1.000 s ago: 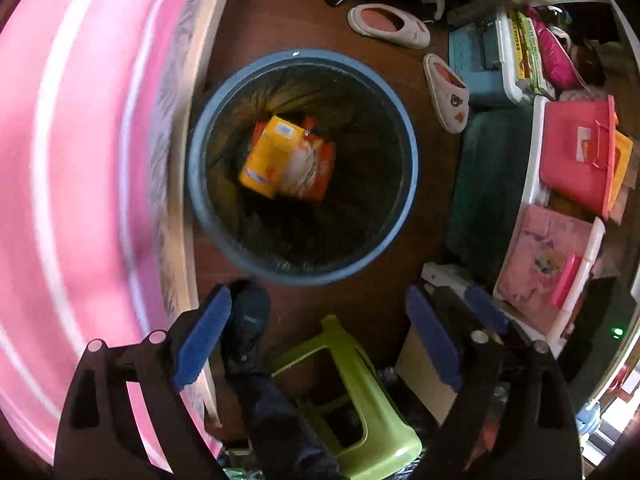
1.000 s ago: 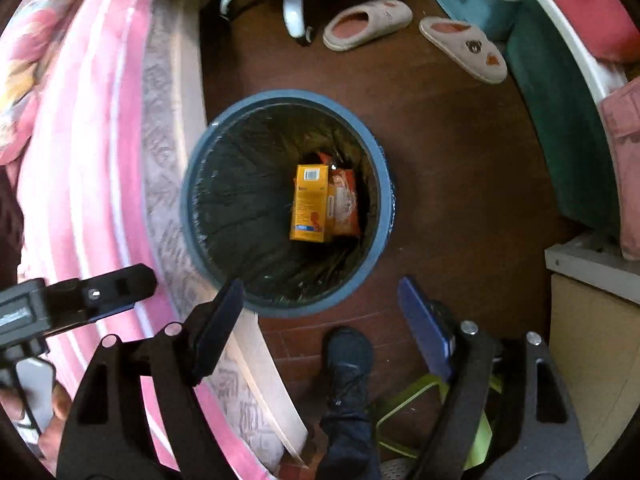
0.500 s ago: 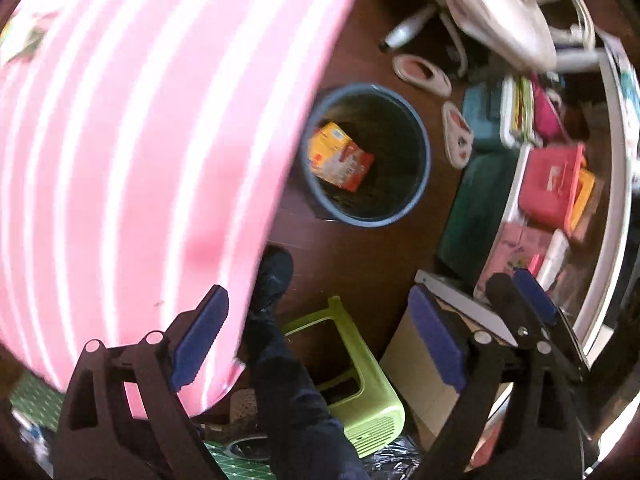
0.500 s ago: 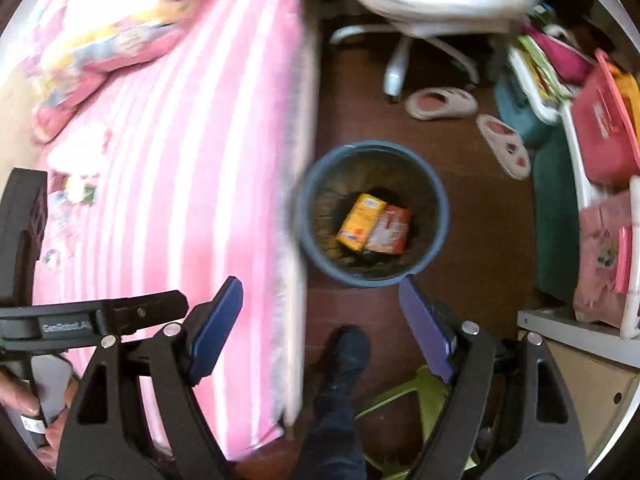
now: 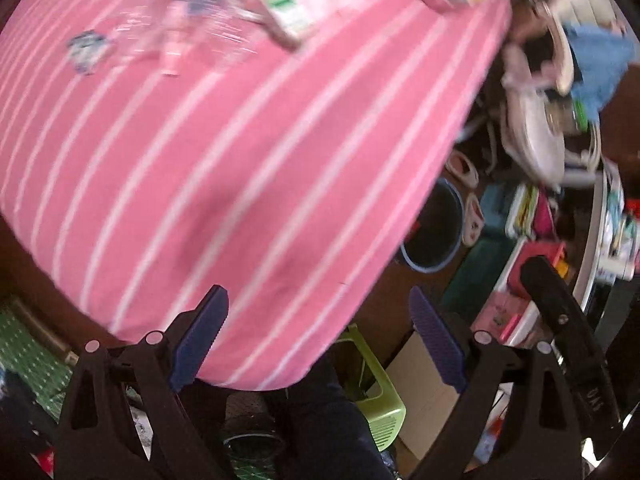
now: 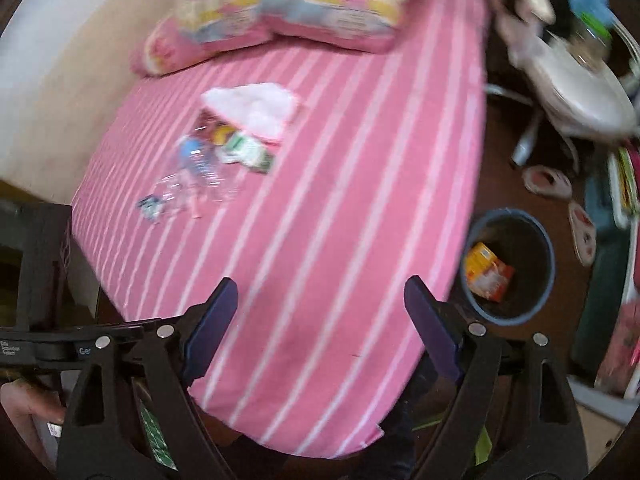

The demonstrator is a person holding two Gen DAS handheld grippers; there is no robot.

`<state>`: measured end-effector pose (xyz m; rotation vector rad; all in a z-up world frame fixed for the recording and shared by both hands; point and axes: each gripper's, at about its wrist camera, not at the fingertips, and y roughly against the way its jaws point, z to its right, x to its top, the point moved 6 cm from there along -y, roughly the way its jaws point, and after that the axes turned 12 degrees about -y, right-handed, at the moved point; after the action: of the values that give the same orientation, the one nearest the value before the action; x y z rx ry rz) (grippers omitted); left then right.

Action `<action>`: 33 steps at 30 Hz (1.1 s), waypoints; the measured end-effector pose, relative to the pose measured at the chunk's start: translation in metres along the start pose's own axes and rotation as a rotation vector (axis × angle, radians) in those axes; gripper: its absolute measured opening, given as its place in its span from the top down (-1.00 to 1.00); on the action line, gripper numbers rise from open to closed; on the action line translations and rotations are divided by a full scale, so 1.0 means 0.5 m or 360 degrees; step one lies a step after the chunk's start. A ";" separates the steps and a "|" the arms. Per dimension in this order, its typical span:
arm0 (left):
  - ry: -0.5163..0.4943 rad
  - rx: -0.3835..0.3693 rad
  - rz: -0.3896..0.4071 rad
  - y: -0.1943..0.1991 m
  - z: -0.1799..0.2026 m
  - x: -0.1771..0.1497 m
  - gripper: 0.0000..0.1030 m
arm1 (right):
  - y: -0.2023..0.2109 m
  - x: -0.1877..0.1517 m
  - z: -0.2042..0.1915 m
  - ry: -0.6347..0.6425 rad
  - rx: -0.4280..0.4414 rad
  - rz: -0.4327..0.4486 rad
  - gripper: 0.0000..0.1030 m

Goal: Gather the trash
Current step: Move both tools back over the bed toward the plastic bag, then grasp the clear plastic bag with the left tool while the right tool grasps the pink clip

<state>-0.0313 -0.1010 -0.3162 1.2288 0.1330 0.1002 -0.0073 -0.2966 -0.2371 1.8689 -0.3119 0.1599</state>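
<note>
Trash lies on the pink striped bed (image 6: 320, 208): a clear plastic bottle with a blue label (image 6: 200, 172), a green-and-white carton (image 6: 250, 151) and a small blue wrapper (image 6: 150, 205). The same bottle (image 5: 188, 20) and carton (image 5: 286, 14) show blurred in the left wrist view. The blue bin (image 6: 508, 266) on the floor holds an orange box (image 6: 480, 262) and a red packet (image 6: 498, 280). My right gripper (image 6: 320, 320) is open and empty above the bed's near end. My left gripper (image 5: 318, 336) is open and empty too, over the bed's edge, the bin (image 5: 434, 232) half hidden behind it.
Pillows (image 6: 296, 0) and a white-pink cloth (image 6: 256, 108) lie at the bed's far end. A white swivel chair (image 6: 576, 88), slippers (image 6: 548, 180), a green stool (image 5: 376, 396) and shelves of boxes (image 5: 532, 300) crowd the floor on the right. A person's leg (image 5: 328, 420) stands below.
Both grippers have risen from over the bin and swung left over the bed. The bin has shrunk to the right; the trash on the bed has come into view. Both stayed open.
</note>
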 end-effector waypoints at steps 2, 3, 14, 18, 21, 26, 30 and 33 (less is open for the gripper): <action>0.0044 0.0010 0.0046 0.037 -0.057 0.004 -0.72 | 0.000 0.005 -0.068 0.0077 0.0018 -0.0002 -0.64; 0.0061 0.0010 0.0069 0.052 -0.082 0.005 -0.72 | 0.000 0.007 -0.097 0.0107 0.0029 -0.0003 -0.64; 0.0346 -0.0052 0.0168 0.113 -0.325 0.027 -0.72 | -0.096 0.021 -0.347 0.0245 0.0137 -0.0094 -0.64; 0.0407 -0.0081 0.0191 0.092 -0.391 0.068 -0.72 | -0.165 0.026 -0.394 0.0240 0.0154 -0.0141 -0.64; 0.0457 -0.0116 0.0198 0.069 -0.434 0.105 -0.72 | -0.225 0.032 -0.417 0.0217 0.0158 -0.0181 -0.63; 0.0515 -0.0191 0.0215 0.013 -0.491 0.184 -0.72 | -0.349 0.037 -0.447 0.0199 0.0140 -0.0291 -0.43; 0.0575 -0.0241 0.0215 -0.034 -0.528 0.239 -0.70 | -0.436 0.037 -0.454 0.0194 0.0095 -0.0368 -0.36; 0.0600 -0.0252 0.0201 -0.070 -0.552 0.275 -0.70 | -0.490 0.036 -0.461 0.0208 0.0077 -0.0419 -0.33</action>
<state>0.0617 0.1647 -0.4463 1.0495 0.3681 0.4451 0.0922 -0.0096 -0.3831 1.9181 0.0289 0.1096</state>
